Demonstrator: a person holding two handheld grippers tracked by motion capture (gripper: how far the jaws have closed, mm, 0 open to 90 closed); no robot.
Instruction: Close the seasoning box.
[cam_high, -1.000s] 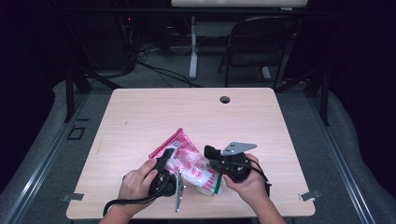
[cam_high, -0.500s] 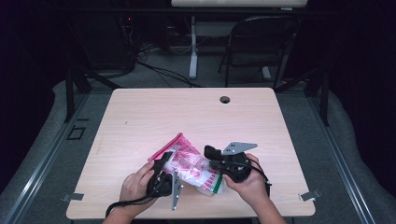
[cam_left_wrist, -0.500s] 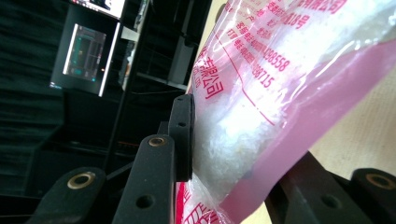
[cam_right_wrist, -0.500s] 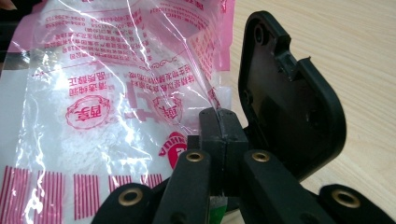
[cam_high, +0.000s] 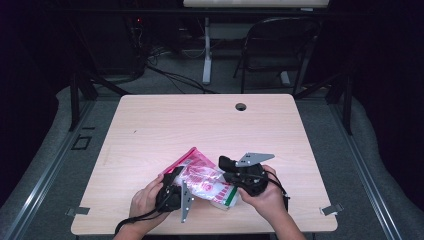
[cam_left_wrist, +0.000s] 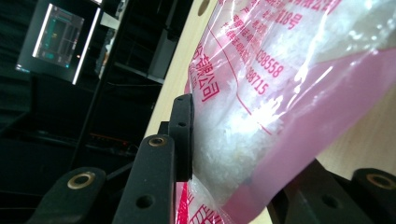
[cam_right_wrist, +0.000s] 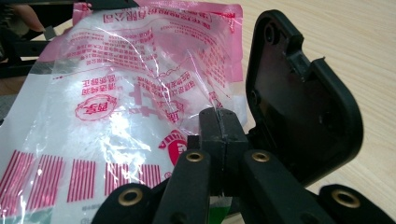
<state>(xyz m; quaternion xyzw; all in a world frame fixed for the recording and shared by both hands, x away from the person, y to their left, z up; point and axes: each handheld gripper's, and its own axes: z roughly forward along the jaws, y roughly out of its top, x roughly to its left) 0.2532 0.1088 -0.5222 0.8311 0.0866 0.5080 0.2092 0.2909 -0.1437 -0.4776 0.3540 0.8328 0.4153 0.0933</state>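
A clear and pink plastic bag (cam_high: 205, 180) with red print and white grains inside lies near the table's front edge. My left gripper (cam_high: 176, 176) comes in from the bag's left end. In the left gripper view the bag (cam_left_wrist: 261, 93) sits between the jaws, and the left pad (cam_left_wrist: 183, 135) presses into it. My right gripper (cam_high: 226, 172) meets the bag's right side. In the right gripper view its jaws (cam_right_wrist: 218, 116) are shut, with the bag's (cam_right_wrist: 116, 93) film creasing into the pad tips. A black plastic piece (cam_right_wrist: 299, 98) stands just right of those jaws.
The wooden table (cam_high: 200, 120) has a round cable hole (cam_high: 241, 106) near its far edge. A dark chair (cam_high: 280, 45) and cables stand on the floor beyond. A hand holds each gripper at the table's front edge.
The left hand has sunk a little toward the table, and the bag's pink upper end has come down with it. The right gripper has kept still.
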